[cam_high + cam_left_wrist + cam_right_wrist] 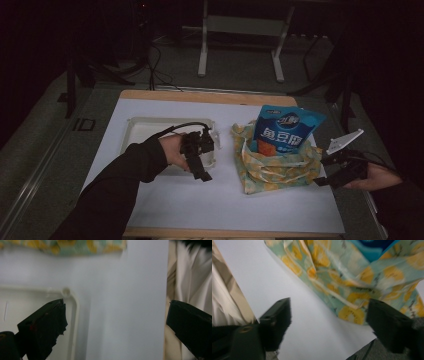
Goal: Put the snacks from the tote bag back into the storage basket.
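Note:
A cloth bag [272, 167] printed with yellow lemons sits on the white sheet [200, 200], right of centre. A blue snack packet [287, 127] stands upright in it. My left gripper [202, 172] hangs over the right end of a white tray [135, 127], a sleeved arm behind it. In the left gripper view its jaws [117, 303] stand wide open over the sheet with nothing between them, the tray corner [72, 297] beside the left jaw. My right gripper [320, 171] is at the bag's right side. It [329, 302] is open and holds nothing, with the bag [352, 282] just ahead.
The sheet covers a wooden tabletop [210, 96]. Beige cloth [190, 277] lies past the sheet's edge in the left gripper view. Behind the table a white metal stand [240, 45] and cables rest on the dark floor. The sheet's near part is bare.

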`<control>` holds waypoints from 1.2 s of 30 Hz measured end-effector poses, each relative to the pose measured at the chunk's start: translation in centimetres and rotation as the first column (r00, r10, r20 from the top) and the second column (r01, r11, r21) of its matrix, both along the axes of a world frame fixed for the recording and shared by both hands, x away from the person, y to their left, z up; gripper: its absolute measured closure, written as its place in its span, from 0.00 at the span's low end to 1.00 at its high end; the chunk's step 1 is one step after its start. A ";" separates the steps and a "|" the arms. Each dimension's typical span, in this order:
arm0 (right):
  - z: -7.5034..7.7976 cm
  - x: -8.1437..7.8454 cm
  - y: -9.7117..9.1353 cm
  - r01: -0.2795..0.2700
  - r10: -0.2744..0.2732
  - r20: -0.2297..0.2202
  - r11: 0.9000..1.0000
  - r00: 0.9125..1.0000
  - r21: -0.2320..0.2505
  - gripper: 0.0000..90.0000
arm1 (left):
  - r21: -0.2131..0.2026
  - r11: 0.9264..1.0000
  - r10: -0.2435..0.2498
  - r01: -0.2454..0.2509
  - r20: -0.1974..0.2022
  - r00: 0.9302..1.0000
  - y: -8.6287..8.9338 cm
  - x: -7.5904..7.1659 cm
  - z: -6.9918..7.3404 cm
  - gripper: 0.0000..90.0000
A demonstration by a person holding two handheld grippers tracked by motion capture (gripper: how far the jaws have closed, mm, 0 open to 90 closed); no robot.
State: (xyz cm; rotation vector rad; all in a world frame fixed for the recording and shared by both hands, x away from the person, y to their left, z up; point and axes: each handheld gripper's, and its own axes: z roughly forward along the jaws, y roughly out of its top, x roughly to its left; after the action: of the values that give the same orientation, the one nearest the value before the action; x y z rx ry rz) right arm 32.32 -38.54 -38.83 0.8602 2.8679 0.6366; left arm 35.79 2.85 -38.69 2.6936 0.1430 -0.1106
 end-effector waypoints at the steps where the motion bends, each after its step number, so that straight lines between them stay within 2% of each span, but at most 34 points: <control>1: 0.3 0.3 -0.1 -0.004 0.003 0.010 1.000 1.000 0.008 0.25 | -0.014 1.000 0.002 -0.002 0.008 1.000 -0.4 0.3 0.3 0.03; 4: 1.1 1.2 -0.3 -0.001 0.000 0.026 1.000 1.000 0.025 0.26 | -0.062 0.998 0.017 -0.014 0.059 0.998 -1.6 1.4 1.2 0.03; 7: 1.6 2.1 -0.3 -0.015 0.013 0.053 1.000 0.999 0.025 0.28 | -0.115 0.993 0.027 -0.016 0.092 0.995 -2.7 2.3 2.0 0.05; 9: 1.7 2.7 -0.4 -0.011 0.009 0.058 0.999 0.998 0.039 0.28 | -0.124 0.992 0.040 -0.024 0.123 0.992 -3.3 2.9 2.3 0.07; 10: 1.7 2.7 -0.4 -0.011 0.009 0.058 0.999 0.998 0.039 0.28 | -0.124 0.992 0.040 -0.024 0.123 0.992 -3.3 2.9 2.3 0.08; 11: 1.9 3.3 -0.4 -0.011 0.008 0.083 0.999 0.997 0.041 0.28 | -0.136 0.990 0.048 -0.029 0.139 0.989 -3.7 3.3 2.5 0.12; 13: 2.0 3.8 -0.6 -0.007 0.002 0.100 0.999 0.995 0.047 0.28 | -0.147 0.988 0.070 -0.046 0.163 0.984 -4.2 4.1 2.6 0.15; 17: 2.1 4.4 -0.7 0.003 -0.008 0.108 0.999 0.994 0.049 0.28 | -0.136 0.989 0.080 -0.057 0.165 0.983 -5.3 5.2 2.2 0.17; 18: 2.3 4.8 -0.7 0.008 -0.013 0.104 0.999 0.994 0.053 0.29 | -0.121 0.991 0.081 -0.060 0.173 0.982 -5.9 5.7 2.0 0.18; 20: 2.3 4.9 -0.7 0.010 -0.015 0.105 0.999 0.994 0.049 0.29 | -0.121 0.990 0.085 -0.066 0.164 0.983 -6.2 6.1 1.9 0.20; 21: 2.5 5.3 -0.6 0.003 -0.008 0.112 0.999 0.994 0.045 0.32 | -0.115 0.991 0.087 -0.067 0.175 0.981 -6.8 6.4 1.8 0.22; 25: 2.6 6.2 -0.5 -0.018 0.014 0.111 0.999 0.994 0.034 0.33 | -0.107 0.992 0.084 -0.066 0.180 0.980 -7.6 7.0 1.7 0.24; 27: 2.6 6.7 -0.6 -0.008 0.003 0.101 0.999 0.995 0.049 0.33 | -0.122 0.990 0.090 -0.071 0.167 0.982 -8.1 7.4 1.7 0.25; 33: 2.4 7.8 -0.5 0.015 -0.021 0.090 0.997 0.996 0.073 0.33 | -0.173 0.983 0.098 -0.068 0.174 0.980 -8.9 8.1 1.4 0.28; 34: 2.2 7.9 -0.5 0.009 -0.016 0.084 0.997 0.996 0.078 0.33 | -0.183 0.981 0.092 -0.060 0.171 0.981 -9.1 8.2 1.3 0.30; 35: 1.9 8.0 -0.2 -0.017 0.012 0.065 0.996 0.998 0.082 0.33 | -0.201 0.979 0.077 -0.044 0.163 0.984 -9.3 8.2 1.2 0.32; 36: 1.7 8.0 -0.1 -0.024 0.018 0.066 0.996 0.998 0.084 0.33 | -0.201 0.979 0.077 -0.044 0.163 0.984 -9.3 8.2 1.2 0.32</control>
State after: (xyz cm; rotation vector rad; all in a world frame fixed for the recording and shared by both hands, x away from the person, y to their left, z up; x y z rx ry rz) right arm 40.36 -38.68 -37.09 0.8053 2.8139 0.7784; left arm 44.02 -6.45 -37.52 2.4845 0.1534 0.1178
